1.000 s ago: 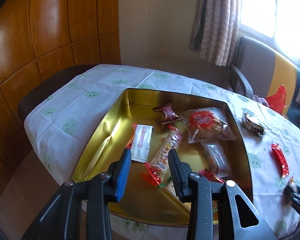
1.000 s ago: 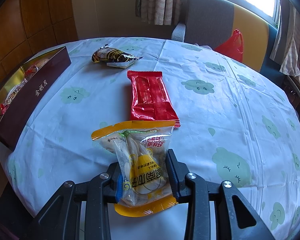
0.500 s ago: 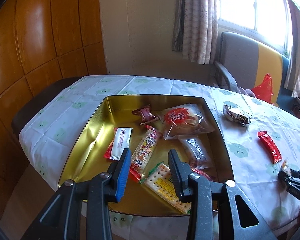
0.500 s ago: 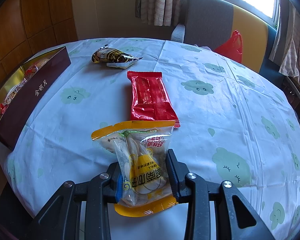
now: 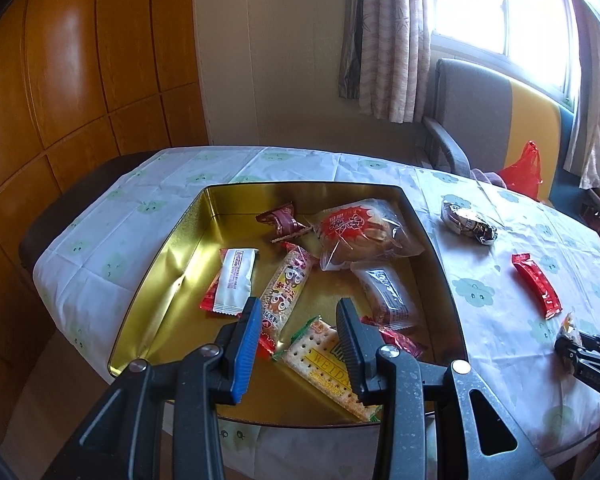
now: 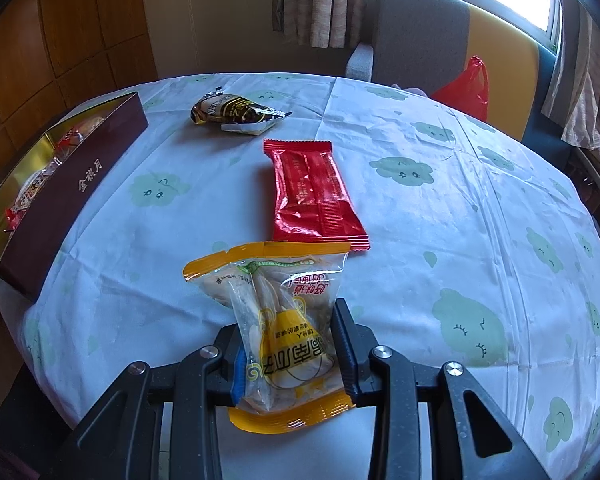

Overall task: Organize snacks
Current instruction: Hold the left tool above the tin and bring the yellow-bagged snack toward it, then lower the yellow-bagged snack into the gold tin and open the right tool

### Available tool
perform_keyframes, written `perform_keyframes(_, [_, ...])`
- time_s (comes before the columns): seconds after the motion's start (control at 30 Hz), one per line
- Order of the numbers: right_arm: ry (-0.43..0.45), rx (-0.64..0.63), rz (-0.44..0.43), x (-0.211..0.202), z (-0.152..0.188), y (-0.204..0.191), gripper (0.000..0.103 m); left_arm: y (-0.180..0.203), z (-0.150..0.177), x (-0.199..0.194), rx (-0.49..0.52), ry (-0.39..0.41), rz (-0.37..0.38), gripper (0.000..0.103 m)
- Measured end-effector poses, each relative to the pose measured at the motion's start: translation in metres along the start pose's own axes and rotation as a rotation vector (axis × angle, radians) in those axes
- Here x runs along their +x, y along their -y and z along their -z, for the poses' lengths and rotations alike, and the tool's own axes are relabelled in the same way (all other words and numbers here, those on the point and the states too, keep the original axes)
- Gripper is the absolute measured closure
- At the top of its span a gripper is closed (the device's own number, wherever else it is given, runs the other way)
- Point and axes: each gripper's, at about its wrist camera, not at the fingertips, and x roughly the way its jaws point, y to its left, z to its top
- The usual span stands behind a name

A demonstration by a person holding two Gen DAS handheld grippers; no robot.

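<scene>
Orange-edged and clear in the middle, the snack pouch (image 6: pixel 284 332) sat squeezed between the fingers of your right gripper (image 6: pixel 290 344), the pads pressing in on both its sides, its top seam pointing away from you over the tablecloth (image 6: pixel 440 216). Just past that seam lay a red wrapper (image 6: pixel 314 192), nearly touching it, and farther off a dark foil packet (image 6: pixel 236 114). At the left edge of that view stood the maroon outer wall of the tin (image 6: pixel 68 188), well apart from the pouch.

Your left gripper (image 5: pixel 298 344) hung above the near end of the gold tin (image 5: pixel 172 256) with its jaws partly apart and nothing between them; one pad was blue, the other black. Below them, inside the tin, lay a cracker pack (image 5: pixel 328 364), a long cartoon-printed bar (image 5: pixel 286 288), a white sachet (image 5: pixel 236 280), a bun in a red-printed bag (image 5: pixel 364 236), a small dark cake pack (image 5: pixel 388 292) and a twisted maroon sweet (image 5: pixel 282 220).

The table wore a pale cloth printed with green cloud faces. Beside it you had wooden wall panels (image 5: pixel 60 92), a curtain (image 5: pixel 384 36) at a bright window, a grey and yellow chair (image 5: pixel 480 116) and a red plastic bag (image 5: pixel 522 168).
</scene>
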Motion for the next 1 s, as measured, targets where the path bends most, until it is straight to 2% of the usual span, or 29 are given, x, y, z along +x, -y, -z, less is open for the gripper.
perform_keyframes(0.27, [-0.023, 0.002, -0.07, -0.003, 0.0, -0.014, 0.067, -0.005, 0.003, 0.006, -0.012, -0.016, -0.009, 0.064])
perform_keyframes(0.5, [-0.037, -0.025, -0.192, -0.006, -0.01, -0.044, 0.068, -0.011, 0.004, 0.01, -0.029, -0.023, -0.031, 0.064])
perform_keyframes(0.7, [-0.034, -0.101, -0.33, -0.012, -0.039, -0.095, 0.068, -0.029, 0.001, 0.012, -0.08, -0.016, -0.083, 0.064])
perform_keyframes(0.87, [-0.033, -0.173, -0.445, -0.013, -0.072, -0.154, 0.067, -0.049, -0.001, 0.015, -0.14, -0.018, -0.128, 0.064])
perform_keyframes(1.0, [-0.016, -0.226, -0.484, -0.01, -0.096, -0.2, 0.067, -0.059, 0.001, 0.019, -0.167, -0.031, -0.139, 0.064])
